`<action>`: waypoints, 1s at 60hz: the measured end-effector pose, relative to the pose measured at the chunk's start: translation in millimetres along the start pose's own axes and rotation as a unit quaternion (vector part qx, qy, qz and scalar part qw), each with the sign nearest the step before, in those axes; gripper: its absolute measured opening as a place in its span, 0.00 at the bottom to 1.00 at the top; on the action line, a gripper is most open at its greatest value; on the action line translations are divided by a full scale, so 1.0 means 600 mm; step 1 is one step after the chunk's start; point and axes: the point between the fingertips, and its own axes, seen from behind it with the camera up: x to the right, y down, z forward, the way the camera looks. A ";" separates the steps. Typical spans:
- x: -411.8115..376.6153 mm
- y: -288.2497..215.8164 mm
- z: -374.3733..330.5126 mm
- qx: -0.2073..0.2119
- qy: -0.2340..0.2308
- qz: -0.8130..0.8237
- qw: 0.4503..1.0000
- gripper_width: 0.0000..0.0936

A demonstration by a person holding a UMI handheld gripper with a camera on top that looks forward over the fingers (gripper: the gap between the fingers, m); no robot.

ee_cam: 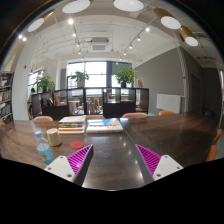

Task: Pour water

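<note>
Gripper (110, 165) spread, empty. Bottle (43, 148) on table (115, 150), beside pink cup (54, 136); prob light, slippery — grab mid-body.

Bottle (43, 146) beside cup (54, 137), on table (120, 150), left of tool (109, 160).

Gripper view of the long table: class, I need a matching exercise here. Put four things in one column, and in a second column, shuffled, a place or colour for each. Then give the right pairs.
Column one:
1. bottle
2. cup
3. books
4. plants

Column two:
A. by the windows, beyond the table
B. red, just behind the bottle
C. stacked flat further along the table
D. clear with a blue label, ahead of the gripper and off to one side

Pairs: 1-D, 2-B, 3-C, 4-A. The gripper's pink pads stand apart with nothing between them.
</note>
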 end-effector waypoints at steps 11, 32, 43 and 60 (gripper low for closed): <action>-0.143 0.071 -0.019 -0.004 -0.069 -0.009 0.998 0.90; -0.404 0.134 0.002 0.004 -0.143 -0.008 0.990 0.91; -0.473 0.131 0.077 0.001 -0.140 -0.019 0.990 0.90; -0.511 0.137 0.178 0.002 -0.117 -0.040 0.992 0.65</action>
